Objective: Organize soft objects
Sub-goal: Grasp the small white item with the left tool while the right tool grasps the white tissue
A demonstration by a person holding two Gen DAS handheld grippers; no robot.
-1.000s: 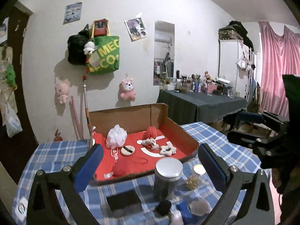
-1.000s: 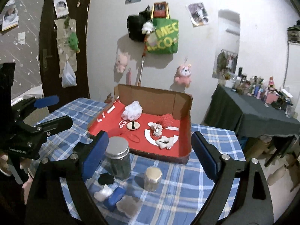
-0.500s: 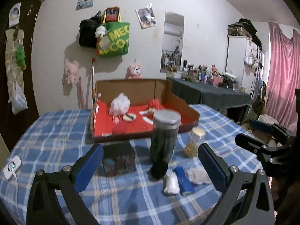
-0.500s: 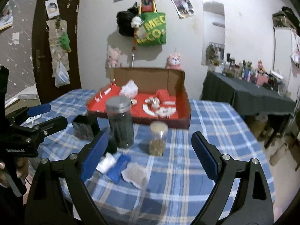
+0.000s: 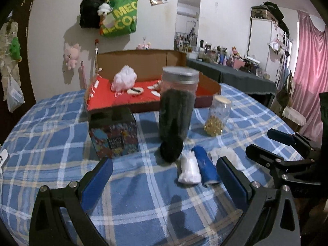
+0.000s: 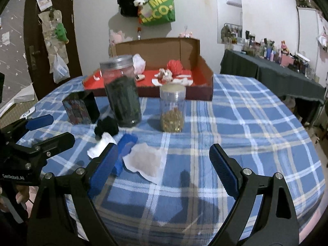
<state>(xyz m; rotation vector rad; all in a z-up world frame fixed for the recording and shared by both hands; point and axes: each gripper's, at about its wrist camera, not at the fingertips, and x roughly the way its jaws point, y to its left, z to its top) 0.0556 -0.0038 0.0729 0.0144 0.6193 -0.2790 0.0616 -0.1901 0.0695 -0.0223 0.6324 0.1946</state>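
Soft items lie on the blue plaid tablecloth (image 5: 51, 127): a black pom-pom (image 5: 171, 149) (image 6: 106, 126), a white cloth roll (image 5: 189, 169) (image 6: 100, 145), a blue roll (image 5: 206, 167) (image 6: 125, 149) and a flat white pad (image 6: 145, 161) (image 5: 227, 155). My left gripper (image 5: 164, 180) is open and empty, just in front of them. My right gripper (image 6: 163, 167) is open and empty, its left finger beside the blue roll and the pad between its fingers. A cardboard box with a red lining (image 5: 143, 96) (image 6: 155, 78) behind holds a white puff (image 5: 125, 78) and a red puff (image 6: 174, 66).
A tall jar with dark contents (image 5: 177, 106) (image 6: 122, 92), a small jar of yellow beads (image 5: 217, 114) (image 6: 172, 108) and a patterned black box (image 5: 113, 133) (image 6: 79, 107) stand between the soft items and the cardboard box. A dark-covered side table (image 6: 276, 73) stands at the right.
Both grippers have dropped lower and drawn back toward the table's near edge, so the view now looks across the jars instead of down into the box. Nothing on the table has moved.
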